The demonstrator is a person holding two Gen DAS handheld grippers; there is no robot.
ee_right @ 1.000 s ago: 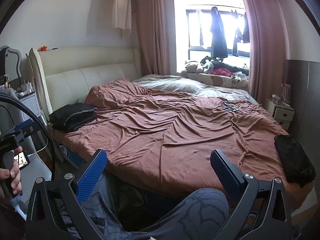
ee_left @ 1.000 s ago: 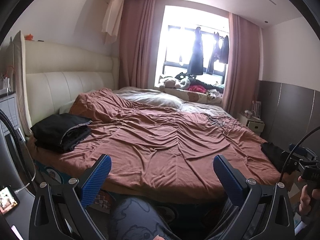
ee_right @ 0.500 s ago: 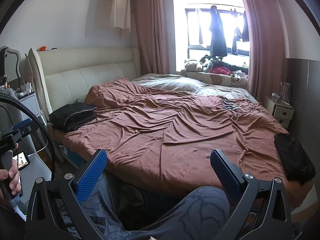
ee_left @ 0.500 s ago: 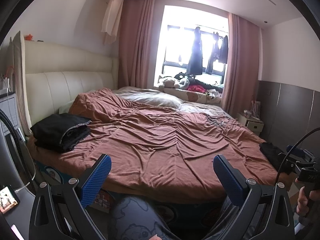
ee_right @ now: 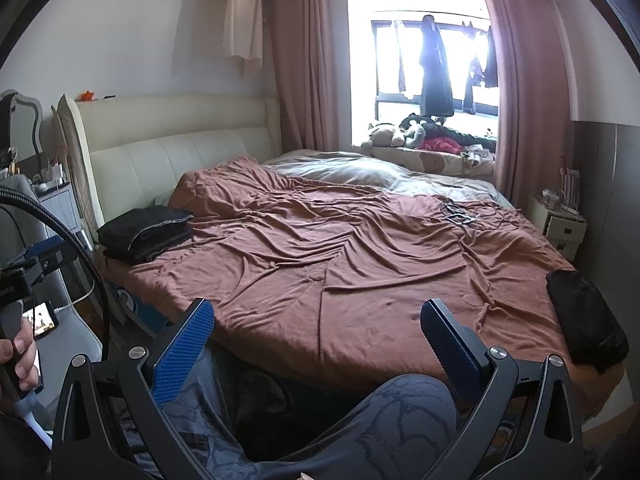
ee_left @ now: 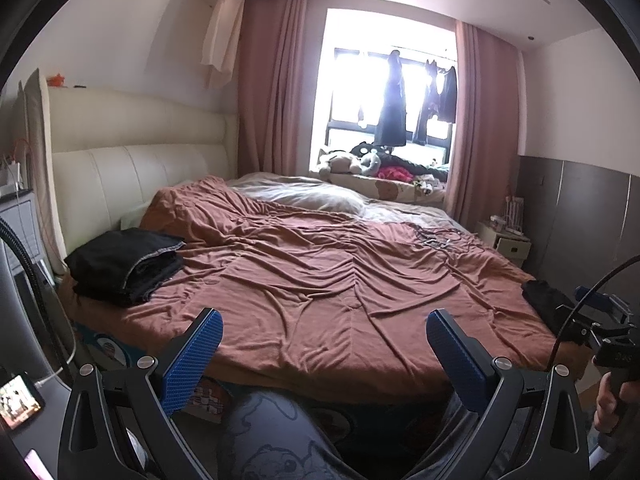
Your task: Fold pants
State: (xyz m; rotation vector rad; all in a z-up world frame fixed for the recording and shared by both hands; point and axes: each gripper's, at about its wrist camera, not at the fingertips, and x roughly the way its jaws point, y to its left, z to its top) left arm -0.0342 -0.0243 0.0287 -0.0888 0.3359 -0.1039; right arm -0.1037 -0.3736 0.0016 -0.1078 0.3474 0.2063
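Folded black pants [ee_left: 124,266] [ee_right: 148,232] lie in a stack at the bed's near left corner by the headboard. Another dark garment [ee_right: 586,320] [ee_left: 546,306] sits bunched at the bed's near right corner. My left gripper [ee_left: 322,332] is open and holds nothing, hovering off the bed's front edge above a person's knee. My right gripper [ee_right: 316,326] is open too, equally short of the bed and holding nothing. The left wrist view shows the right tool's handle [ee_left: 612,354] in a hand at the far right.
A wrinkled rust-brown cover [ee_left: 320,264] spreads across the bed [ee_right: 472,364]. Small dark items [ee_right: 460,216] lie on it at the far right. A nightstand [ee_right: 564,232] stands right, a desk with a phone [ee_left: 18,400] left. A person's patterned trouser legs [ee_right: 400,412] fill the foreground.
Both views have shifted slightly; the right gripper's handle in the left wrist view has drifted a little lower and to the right. Both grippers stay open and nothing on the bed has moved.
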